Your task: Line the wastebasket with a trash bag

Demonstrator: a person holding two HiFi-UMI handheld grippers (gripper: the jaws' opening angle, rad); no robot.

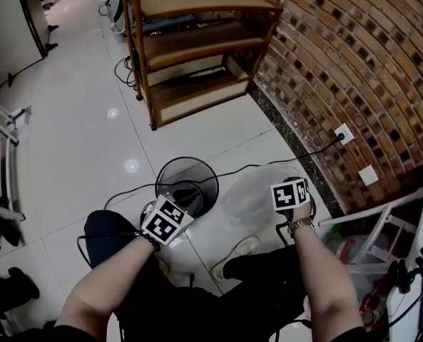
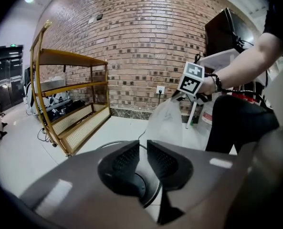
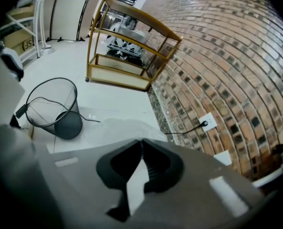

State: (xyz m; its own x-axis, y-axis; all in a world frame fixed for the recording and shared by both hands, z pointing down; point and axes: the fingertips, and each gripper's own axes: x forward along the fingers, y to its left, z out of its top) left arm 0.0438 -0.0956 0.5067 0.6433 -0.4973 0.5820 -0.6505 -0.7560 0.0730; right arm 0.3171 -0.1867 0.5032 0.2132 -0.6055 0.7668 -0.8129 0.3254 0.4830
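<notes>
- Head view puts my left gripper (image 1: 186, 194) at about 7 o'clock of the picture, with its tips over the near rim of the wastebasket (image 1: 170, 168).
- Left gripper view shows my left jaws only a narrow slit apart. Nothing is pinched between the pads, and the basket's rim shows behind them.
- The wastebasket is black wire mesh. It stands upright on the white floor (image 1: 75, 141), just past my knees, with a black cable (image 1: 232, 169) trailing away from it toward 3 o'clock.
- The trash bag (image 1: 250, 191) is clear and crumpled. It sits at 3 o'clock of the wastebasket, just beside it and wholly outside it.
- The bag hangs from my right gripper (image 1: 286, 187), which is at 5 o'clock of the picture. I cannot tell whether its lower end touches the floor.
- Right gripper view shows my right jaws brought together at the tips, clamped on the bag's edge. The film spreads out beyond them, and the wastebasket lies off at 10 o'clock.
- A wooden shelf unit (image 1: 197, 48) stands at 12 o'clock of the wastebasket, well apart from it.
- The brick wall (image 1: 354, 70) fills the 2 o'clock side. A white wall socket (image 1: 344, 132) low on it has the cable plugged in.
</notes>
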